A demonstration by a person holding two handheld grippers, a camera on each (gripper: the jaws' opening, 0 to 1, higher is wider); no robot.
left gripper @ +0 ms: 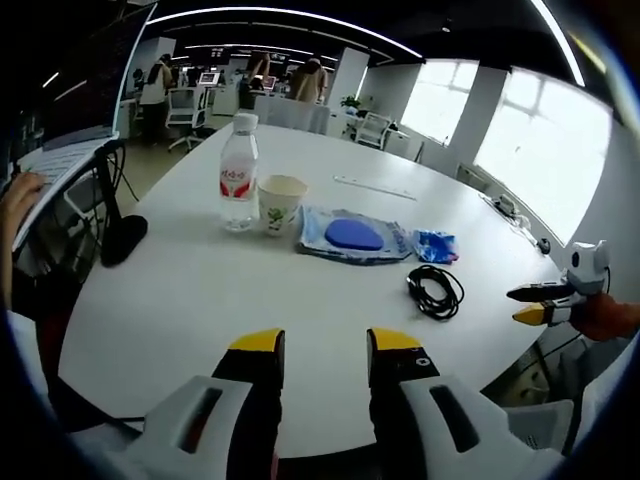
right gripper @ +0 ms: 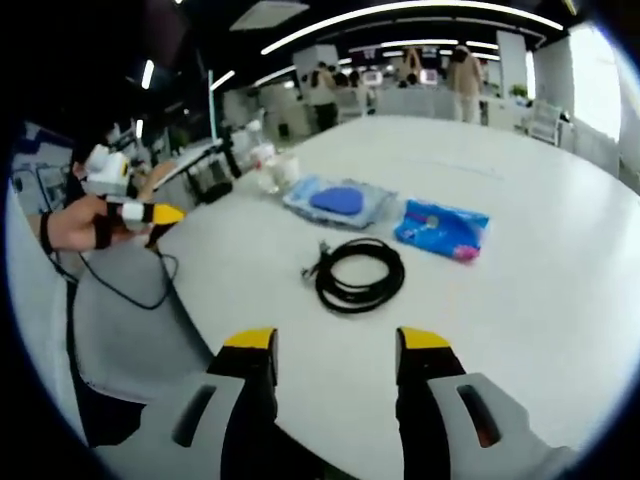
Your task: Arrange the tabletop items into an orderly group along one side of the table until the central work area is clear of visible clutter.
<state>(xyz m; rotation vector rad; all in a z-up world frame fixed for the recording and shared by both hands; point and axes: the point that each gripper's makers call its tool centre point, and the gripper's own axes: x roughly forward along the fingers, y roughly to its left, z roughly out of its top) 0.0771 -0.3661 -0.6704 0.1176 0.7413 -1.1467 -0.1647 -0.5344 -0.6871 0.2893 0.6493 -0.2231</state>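
Both the left gripper (left gripper: pixel 325 345) and right gripper (right gripper: pixel 338 345) hover with jaws spread, empty, while the limp, springy coiled cable (right gripper: pixel 358 273) near the tabletop (right gripper: pixel 520 300) edge wants pinching across its bundled loops.

office chairs (left gripper: pixel 185 104) | people standing (left gripper: pixel 155 85) | windows (left gripper: pixel 540 140) | ceiling light strips (right gripper: pixel 400 10)

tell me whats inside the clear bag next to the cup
A blue oval pad lies inside the clear bag. Whatever is beneath the pad is hidden.
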